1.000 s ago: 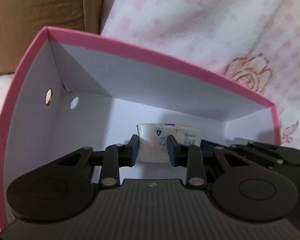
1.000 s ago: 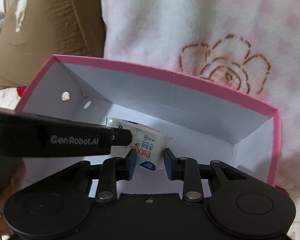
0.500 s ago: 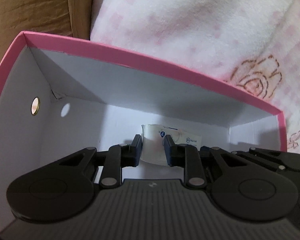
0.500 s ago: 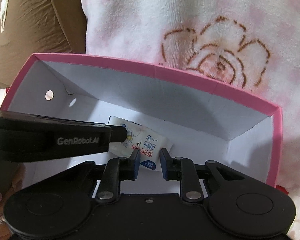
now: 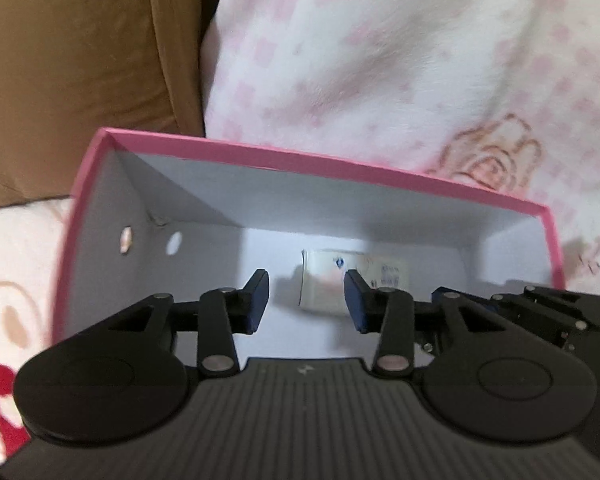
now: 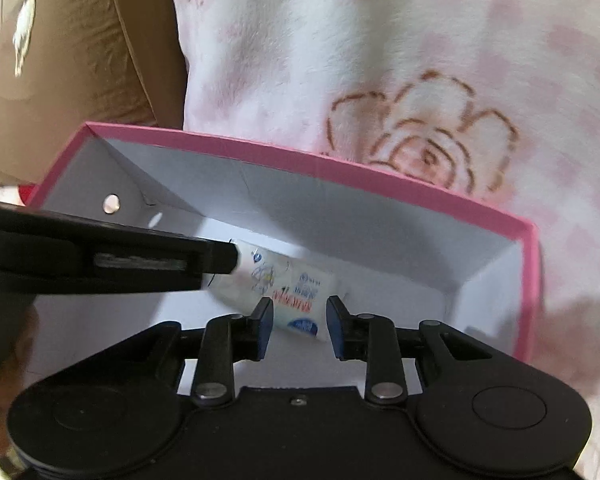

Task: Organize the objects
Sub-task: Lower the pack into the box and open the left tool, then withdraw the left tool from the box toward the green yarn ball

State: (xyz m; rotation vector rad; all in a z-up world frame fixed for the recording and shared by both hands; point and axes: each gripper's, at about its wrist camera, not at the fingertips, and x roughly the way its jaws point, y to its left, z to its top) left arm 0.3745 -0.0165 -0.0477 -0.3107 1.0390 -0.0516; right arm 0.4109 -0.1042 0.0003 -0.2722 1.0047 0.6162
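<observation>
A small white packet (image 6: 288, 292) with printed lettering lies flat on the floor of the pink box (image 6: 284, 152), toward the far wall and a little left of the middle. Both claws hang above the box opening with their jaws parted and nothing between them. The left claw (image 5: 306, 300) looks down with the packet (image 5: 352, 284) showing just past its right finger. The right claw (image 6: 299, 320) sits over the packet's nearer end, and the left claw's black body (image 6: 100, 252) crosses its view and hides the packet's left end.

The packet looks light and soft, probably a pouch of tissues or wipes in a thin film wrap. It would likely give under a squeeze, and the film may be a bit slick. I'd take it across the short width near the middle, where the filling is thickest. A pinch on a sealed end could slip or let it droop. It does not look breakable.

The box walls stand tall and straight, so the only way in or out is from above. The packet lies near the far wall, so there is little room for a finger on that side. The floor toward the near wall and the right corner is bare and gives more room. The box sits on a bed, with a pink-and-white fleece blanket (image 6: 380, 40) bunched behind it and a brown cushion (image 5: 68, 60) off its far left corner. Soft bedding under the box means it may shift if a wall is bumped.
</observation>
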